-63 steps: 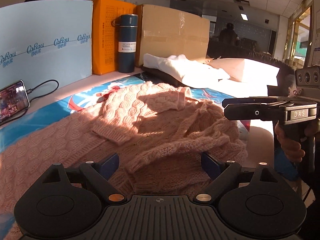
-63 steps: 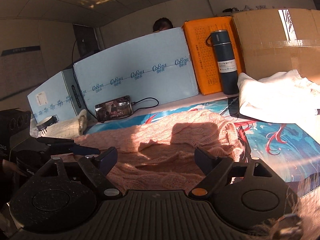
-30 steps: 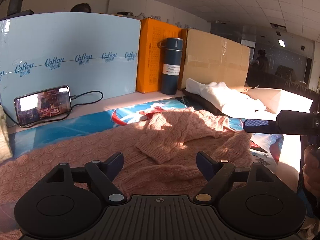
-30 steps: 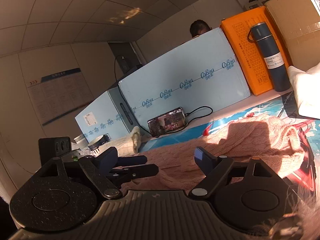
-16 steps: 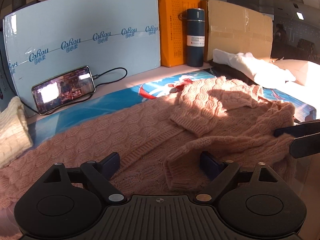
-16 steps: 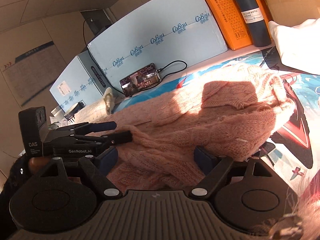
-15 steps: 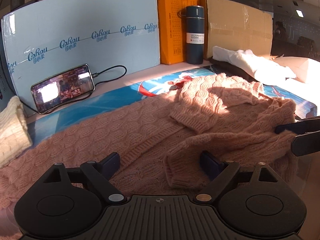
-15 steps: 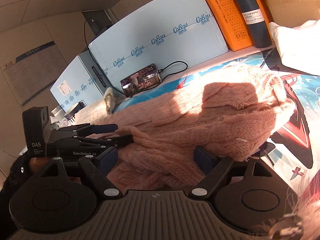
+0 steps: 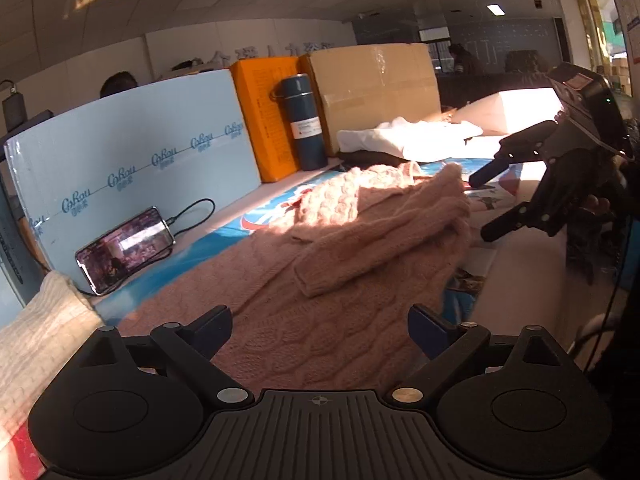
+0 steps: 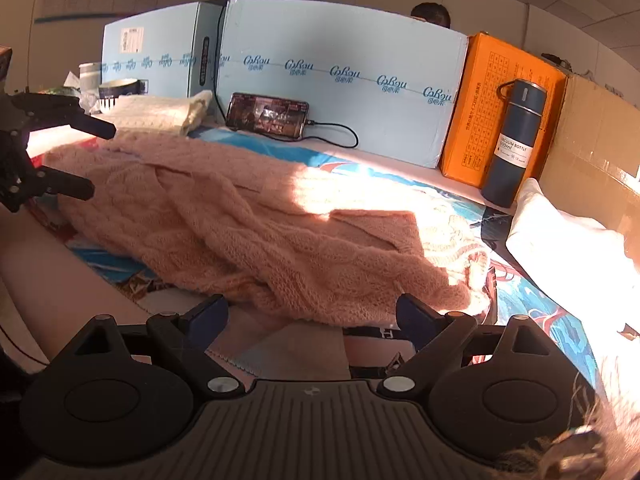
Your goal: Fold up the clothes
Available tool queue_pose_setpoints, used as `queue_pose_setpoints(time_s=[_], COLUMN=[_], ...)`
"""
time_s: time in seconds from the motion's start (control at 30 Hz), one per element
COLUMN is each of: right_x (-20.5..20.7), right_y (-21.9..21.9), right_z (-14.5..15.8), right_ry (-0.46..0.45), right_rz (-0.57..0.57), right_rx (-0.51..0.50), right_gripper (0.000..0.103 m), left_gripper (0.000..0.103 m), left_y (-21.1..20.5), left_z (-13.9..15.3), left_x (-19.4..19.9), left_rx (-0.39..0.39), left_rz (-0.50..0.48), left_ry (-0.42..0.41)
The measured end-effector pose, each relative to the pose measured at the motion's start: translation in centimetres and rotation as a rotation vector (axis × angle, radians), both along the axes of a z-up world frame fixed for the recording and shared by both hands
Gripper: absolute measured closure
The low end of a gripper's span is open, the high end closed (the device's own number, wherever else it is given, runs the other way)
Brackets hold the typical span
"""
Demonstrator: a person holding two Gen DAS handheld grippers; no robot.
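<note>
A pink cable-knit sweater [image 9: 340, 264] lies partly folded on a printed blue mat [image 9: 188, 264], a sleeve laid across its body. In the right wrist view the sweater [image 10: 248, 220] stretches from far left to the front right. My left gripper [image 9: 320, 326] is open and empty just above the sweater's near end; it also shows at the left of the right wrist view [image 10: 86, 160], open. My right gripper [image 10: 312, 318] is open and empty just in front of the sweater's near edge; in the left wrist view it [image 9: 486, 204] is open beside the sweater's right end.
Against the back stand a light blue board [image 9: 132, 160], an orange box [image 9: 266, 120], a dark blue bottle [image 9: 302, 122] and a cardboard box [image 9: 376, 88]. A phone [image 9: 126, 246] on a cable leans on the board. White clothes [image 9: 408, 140] lie right, a cream knit [image 9: 36, 328] left.
Both grippers have pulled back from the sweater and stand open and apart from it. The sweater has settled flatter on the mat.
</note>
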State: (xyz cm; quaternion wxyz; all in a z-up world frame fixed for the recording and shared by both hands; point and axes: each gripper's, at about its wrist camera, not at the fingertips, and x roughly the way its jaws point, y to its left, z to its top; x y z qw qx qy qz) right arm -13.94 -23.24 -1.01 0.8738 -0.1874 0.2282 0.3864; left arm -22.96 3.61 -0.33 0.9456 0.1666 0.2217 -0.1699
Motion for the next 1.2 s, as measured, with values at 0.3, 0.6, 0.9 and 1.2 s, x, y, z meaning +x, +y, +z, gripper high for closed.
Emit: queue_pose_setpoints(time_s=[0.3, 0.6, 0.9, 1.2], right_x=[-0.4, -0.5, 2.6, 2.3], right_y=[3.2, 5.7, 5.9, 5.3], right_z=[-0.1, -0.1, 0.1, 0.0], right_ry=[-0.056, -0.161, -0.238, -0.291], right_rz=[0.054, 0.130, 0.087, 0.081], right_rx=[-0.048, -0.074, -0.033, -0.066], right_gripper=[0.008, 0.009, 0.028, 0.028], left_gripper=[0.000, 0.000, 0.000, 0.001], left_y=[-4.9, 0.4, -0.5, 5.2], left_z=[-1.8, 0.2, -1.5, -1.4], left_x=[3.6, 3.6, 1.7, 1.7], left_rx=[0.092, -0.067, 0.037, 0.170], left_rz=[0.125, 0.345, 0.217, 0.535], left_ry=[-0.007, -0.043, 0.045, 0.014])
